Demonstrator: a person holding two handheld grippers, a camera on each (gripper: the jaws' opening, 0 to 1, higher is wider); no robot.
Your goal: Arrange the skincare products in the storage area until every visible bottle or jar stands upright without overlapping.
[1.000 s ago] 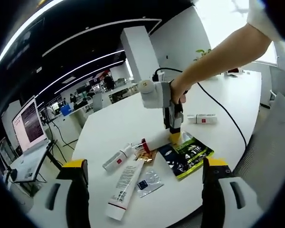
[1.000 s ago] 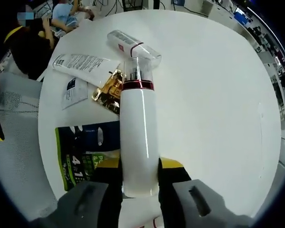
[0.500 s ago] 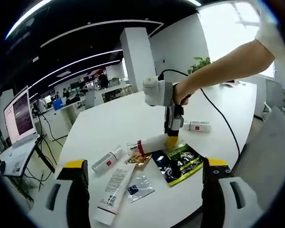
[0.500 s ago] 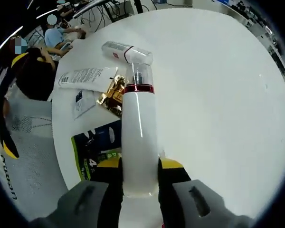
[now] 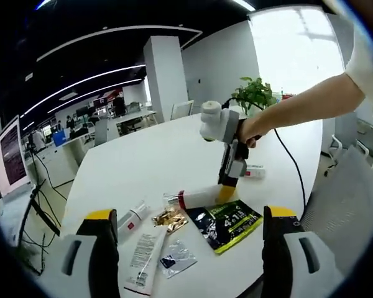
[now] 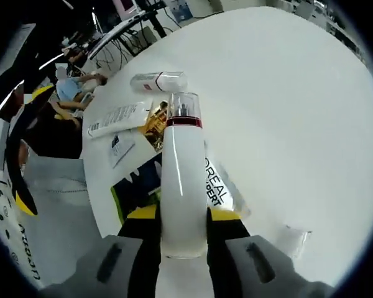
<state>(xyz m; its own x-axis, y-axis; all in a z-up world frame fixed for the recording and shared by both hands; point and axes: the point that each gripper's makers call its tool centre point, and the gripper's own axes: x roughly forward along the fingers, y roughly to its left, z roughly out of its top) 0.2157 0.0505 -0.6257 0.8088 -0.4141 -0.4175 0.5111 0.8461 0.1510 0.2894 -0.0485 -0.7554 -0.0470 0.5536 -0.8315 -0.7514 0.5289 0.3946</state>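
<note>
white pump bottle [image 6: 183,186] with red collar, pinched at its base by right gripper [image 6: 182,239], lifted slanting over round white table [image 5: 155,155] | under it: dark sachet [image 5: 227,222], gold wrapper [image 5: 168,217] | lying flat: 1 small bottle [image 5: 132,218], 1 tube [image 5: 144,261], 1 clear packet [image 5: 176,257], 1 small white item [image 5: 253,171] beyond | left gripper [image 5: 185,261] spread, holding nothing

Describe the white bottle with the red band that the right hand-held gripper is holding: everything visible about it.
The white bottle is a tall, glossy cylinder, plastic-looking, with a red band at the neck under a clear cap. The right hand-held gripper clamps its base end between yellow-tipped jaws. In the left gripper view it lies nearly horizontal, cap pointing away from the gripper, just above the white table, over the edge of a dark green sachet. Whether it touches them is unclear.
</note>
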